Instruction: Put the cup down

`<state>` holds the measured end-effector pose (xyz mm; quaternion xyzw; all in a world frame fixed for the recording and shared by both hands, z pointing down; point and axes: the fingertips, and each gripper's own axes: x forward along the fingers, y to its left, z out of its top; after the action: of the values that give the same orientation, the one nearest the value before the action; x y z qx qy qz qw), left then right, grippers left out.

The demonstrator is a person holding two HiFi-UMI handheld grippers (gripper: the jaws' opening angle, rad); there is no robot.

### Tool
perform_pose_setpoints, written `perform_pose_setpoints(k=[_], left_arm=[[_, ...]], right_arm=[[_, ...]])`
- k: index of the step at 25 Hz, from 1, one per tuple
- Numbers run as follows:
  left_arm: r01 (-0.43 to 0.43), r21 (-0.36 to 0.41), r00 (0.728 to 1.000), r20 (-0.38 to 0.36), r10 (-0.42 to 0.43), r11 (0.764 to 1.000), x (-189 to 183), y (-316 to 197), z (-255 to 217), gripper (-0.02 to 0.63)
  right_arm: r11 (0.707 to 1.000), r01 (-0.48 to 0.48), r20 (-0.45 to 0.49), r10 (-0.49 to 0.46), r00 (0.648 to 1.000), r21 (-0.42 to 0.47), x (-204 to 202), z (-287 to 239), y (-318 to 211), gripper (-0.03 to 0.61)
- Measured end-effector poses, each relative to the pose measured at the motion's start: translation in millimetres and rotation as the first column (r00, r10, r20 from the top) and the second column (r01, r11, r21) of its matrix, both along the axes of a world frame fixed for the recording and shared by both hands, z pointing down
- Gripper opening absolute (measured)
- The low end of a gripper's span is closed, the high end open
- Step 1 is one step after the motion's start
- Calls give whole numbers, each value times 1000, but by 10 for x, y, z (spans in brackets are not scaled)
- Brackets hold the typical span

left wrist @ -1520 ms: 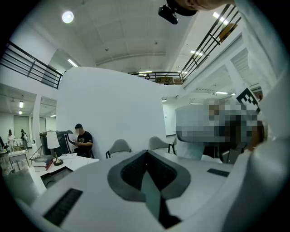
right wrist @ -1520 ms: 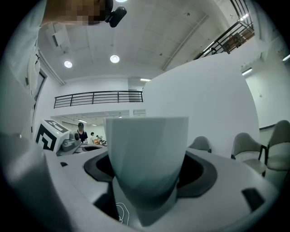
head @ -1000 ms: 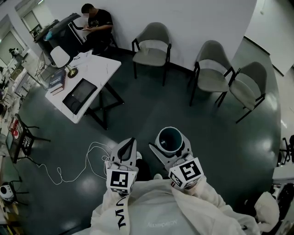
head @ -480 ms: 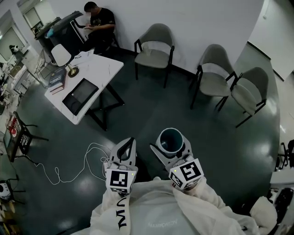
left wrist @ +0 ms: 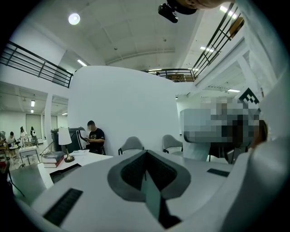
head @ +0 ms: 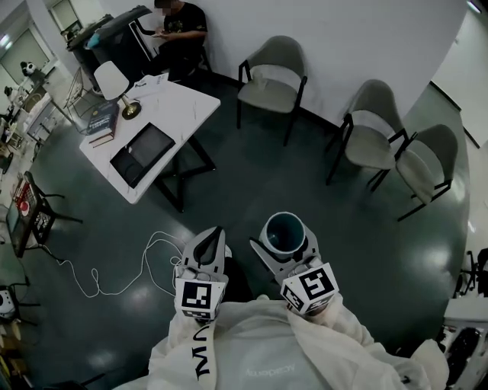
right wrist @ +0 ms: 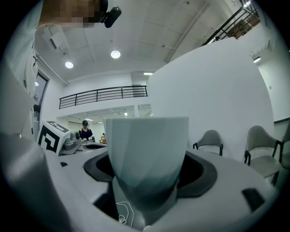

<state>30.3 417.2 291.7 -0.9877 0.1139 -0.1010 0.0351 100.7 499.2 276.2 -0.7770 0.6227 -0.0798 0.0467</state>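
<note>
With my right tongs (head: pixel 284 245) clenched on the upright cup (right wrist: pixel 147 149) and my left tongs (head: pixel 214 238) pinched shut on nothing just beside them, I'd keep it level toward the white table (head: pixel 181 107) far ahead-left, probably the landing spot.

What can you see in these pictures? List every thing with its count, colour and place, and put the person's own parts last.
cup: one, pale outside, teal inside, upright between the right gripper's jaws
chairs: three, grey, along the white wall
table: one, white, upper left
tablet: one, dark, on the table
lamp: one, white shade, on the table's far corner
books: a small stack, dark, on the table's left edge
cable: one, white, looped on the dark floor
seated person: one, dark shirt, by the wall at the top
left gripper: one, white, jaws together, empty
right gripper: one, white, closed on the cup
sleeves: white, bottom edge
</note>
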Motion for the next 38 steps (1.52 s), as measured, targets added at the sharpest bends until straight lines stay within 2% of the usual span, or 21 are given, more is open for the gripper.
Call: perform_pose_setpoints(k=[10, 23, 32, 38], left_arm=[[59, -25, 998, 8, -58, 998, 122, -818, 60, 12], [168, -68, 986, 13, -167, 983, 88, -2270, 90, 12], [251, -76, 967, -17, -253, 965, -37, -3244, 13, 12], [303, -68, 952, -21, -305, 950, -209, -3702, 17, 12]], right_arm=[[998, 52, 15, -52, 999, -25, 173, 65, -857, 383], [987, 145, 33, -143, 989, -72, 241, 84, -2354, 382], [974, 207, 24, -206, 978, -89, 184, 26, -3331, 382], [965, 247, 14, -247, 969, -90, 83, 0, -3819, 383]])
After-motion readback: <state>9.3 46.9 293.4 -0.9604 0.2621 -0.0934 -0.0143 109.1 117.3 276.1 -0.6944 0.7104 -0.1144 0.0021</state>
